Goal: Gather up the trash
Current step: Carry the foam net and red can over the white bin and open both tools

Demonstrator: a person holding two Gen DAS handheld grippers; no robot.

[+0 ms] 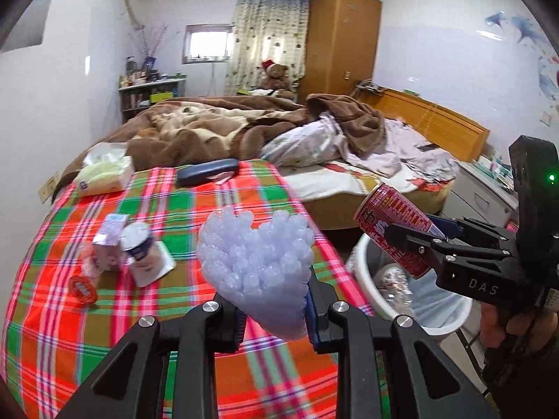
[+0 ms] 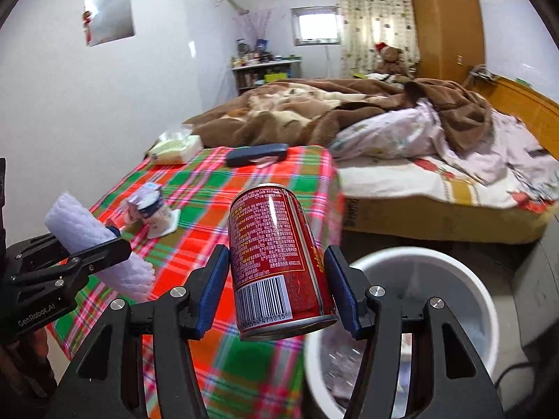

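while both tools hang between the plaid-covered table (image 1: 146, 216) and the white bin (image 2: 436, 265), i judge the red can (image 2: 279, 262) stiff, light and slick, best taken across its middle. my right gripper (image 2: 276, 289) stands half-wide, clamped on its sides. my left gripper (image 1: 272, 317), nearly together, pinches the soft, springy foam fruit net (image 1: 255, 262) at its base.

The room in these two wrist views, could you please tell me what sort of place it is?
Most likely a lived-in bedroom at home: an unmade bed with a rumpled brown blanket, a tall wooden wardrobe, and a teddy bear by the curtained window.
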